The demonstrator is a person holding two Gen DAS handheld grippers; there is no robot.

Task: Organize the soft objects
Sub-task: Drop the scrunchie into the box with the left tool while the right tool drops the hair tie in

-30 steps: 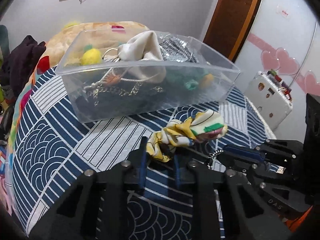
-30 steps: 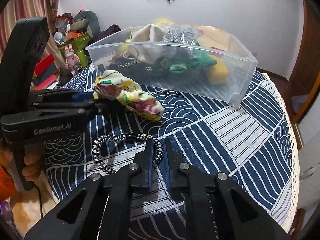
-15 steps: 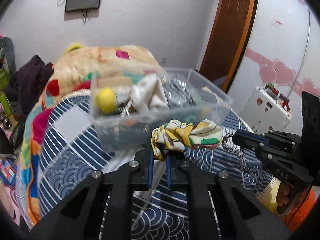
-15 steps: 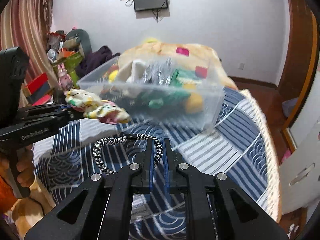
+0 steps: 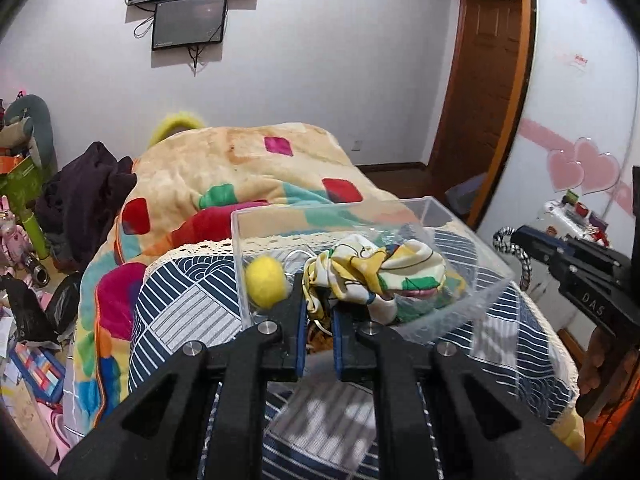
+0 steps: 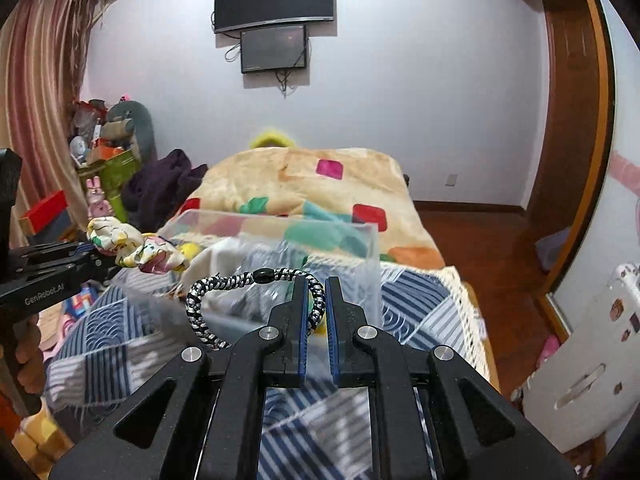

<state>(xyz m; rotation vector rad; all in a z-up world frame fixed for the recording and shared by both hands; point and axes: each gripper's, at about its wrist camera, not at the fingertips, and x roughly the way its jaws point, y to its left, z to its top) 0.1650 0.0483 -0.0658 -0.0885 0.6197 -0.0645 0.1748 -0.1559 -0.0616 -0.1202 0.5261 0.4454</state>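
Both grippers have risen from the bedspread since 1 second ago, each carrying its item up to the clear bin.

The left gripper [image 5: 319, 304] pinches the yellow floral scrunchie [image 5: 376, 270] between its 2 fingers, holding it over the near rim of the clear plastic bin [image 5: 472, 304]; a yellow pompom [image 5: 265, 282] lies inside the bin, just left of the scrunchie; the right gripper [image 6: 316, 300] is clamped on the black-and-white braided hair tie [image 6: 224, 292], whose loop arcs out to the left in front of the bin [image 6: 372, 264]; the bin sits on the blue patterned bedspread [image 5: 180, 304]; a colourful patchwork blanket [image 6: 320, 184] lies beyond it.
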